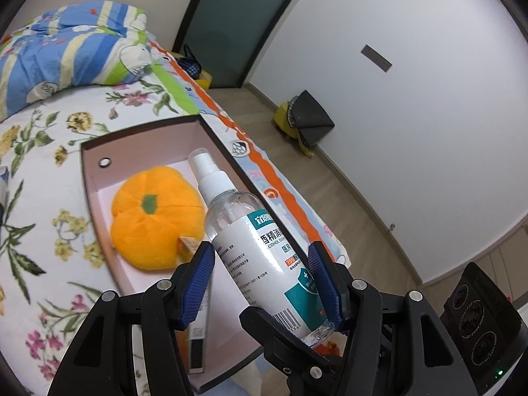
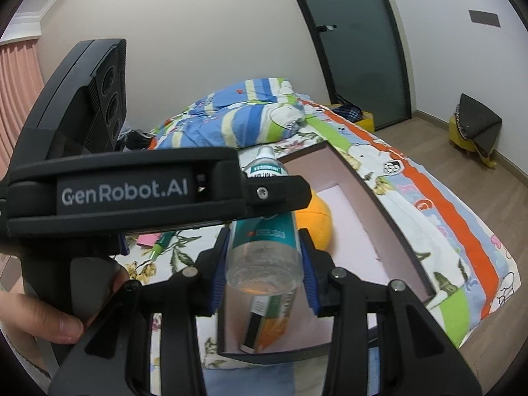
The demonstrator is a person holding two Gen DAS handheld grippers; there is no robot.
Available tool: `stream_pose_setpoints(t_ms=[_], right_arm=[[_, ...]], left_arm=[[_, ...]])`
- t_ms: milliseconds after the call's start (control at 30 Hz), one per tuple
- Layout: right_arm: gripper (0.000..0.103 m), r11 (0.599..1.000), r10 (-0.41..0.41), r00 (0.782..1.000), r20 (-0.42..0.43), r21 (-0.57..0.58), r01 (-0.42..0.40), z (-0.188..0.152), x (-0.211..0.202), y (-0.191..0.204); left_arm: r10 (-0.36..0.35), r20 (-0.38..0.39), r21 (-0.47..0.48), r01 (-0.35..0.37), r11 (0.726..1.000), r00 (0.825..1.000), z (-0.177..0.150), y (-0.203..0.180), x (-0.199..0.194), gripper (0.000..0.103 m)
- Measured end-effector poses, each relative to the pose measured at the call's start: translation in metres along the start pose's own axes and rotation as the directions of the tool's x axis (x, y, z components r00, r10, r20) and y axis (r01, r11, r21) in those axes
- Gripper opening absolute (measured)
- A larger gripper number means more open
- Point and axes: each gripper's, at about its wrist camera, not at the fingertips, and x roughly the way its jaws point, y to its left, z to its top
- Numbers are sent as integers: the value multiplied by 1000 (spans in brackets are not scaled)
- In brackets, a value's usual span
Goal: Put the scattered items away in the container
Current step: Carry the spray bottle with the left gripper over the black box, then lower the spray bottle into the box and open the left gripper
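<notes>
Left wrist view: left tongs pinch spray bottle over open box on bed. Orange pumpkin toy lies inside box.

Right wrist view: right tongs squeeze same bottle's bottom. Small carton lies in box below.

The left gripper's body hides the middle of the spray bottle in the right wrist view, and its nozzle is out of sight. The pumpkin plush shows only 1 edge there. The small carton in the box is half covered by a finger, its print unreadable. A hand is cut by the frame's edge.
</notes>
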Motion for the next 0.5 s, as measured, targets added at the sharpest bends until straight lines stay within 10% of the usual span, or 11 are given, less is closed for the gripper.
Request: stream_pose_setpoints(t_ms=[500], right_arm=[[58, 997, -54, 998, 12, 51, 53, -5, 19, -33]], left_arm=[[20, -55, -2, -21, 1000, 998, 5, 11, 35, 60]])
